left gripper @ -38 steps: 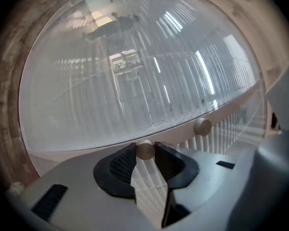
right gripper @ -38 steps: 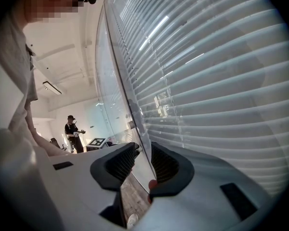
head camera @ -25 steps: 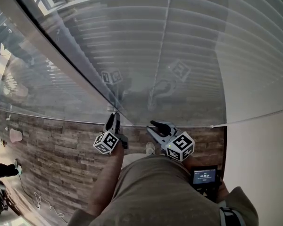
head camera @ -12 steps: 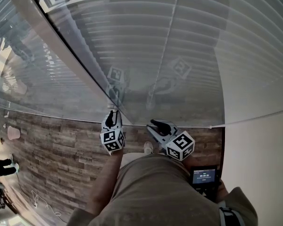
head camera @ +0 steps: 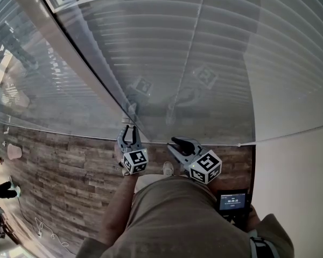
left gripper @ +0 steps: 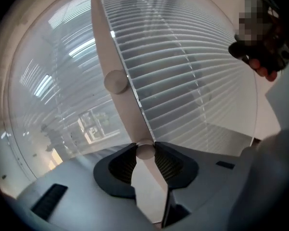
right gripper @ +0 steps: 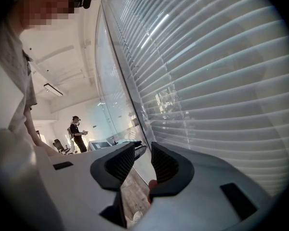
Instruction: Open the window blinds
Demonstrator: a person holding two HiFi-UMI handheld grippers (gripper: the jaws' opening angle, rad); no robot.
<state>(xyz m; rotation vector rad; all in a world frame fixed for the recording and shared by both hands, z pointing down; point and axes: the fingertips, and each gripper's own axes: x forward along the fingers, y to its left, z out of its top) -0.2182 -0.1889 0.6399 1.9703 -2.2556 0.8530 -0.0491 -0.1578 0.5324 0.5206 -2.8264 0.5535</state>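
Left tongs (head camera: 130,134), newly rolled flat, tight on the mullion knob (left gripper: 145,151); right tongs (right gripper: 142,160) spread, empty, near blinds (right gripper: 221,81).

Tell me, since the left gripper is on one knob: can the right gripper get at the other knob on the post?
Probably yes: the right gripper is open and empty, and nothing covers the other knob.

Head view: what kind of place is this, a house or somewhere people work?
Most likely an office. Slatted blinds sit behind a long glass wall over a wood-look floor, and the right gripper view shows a desk chair and a standing person farther off.
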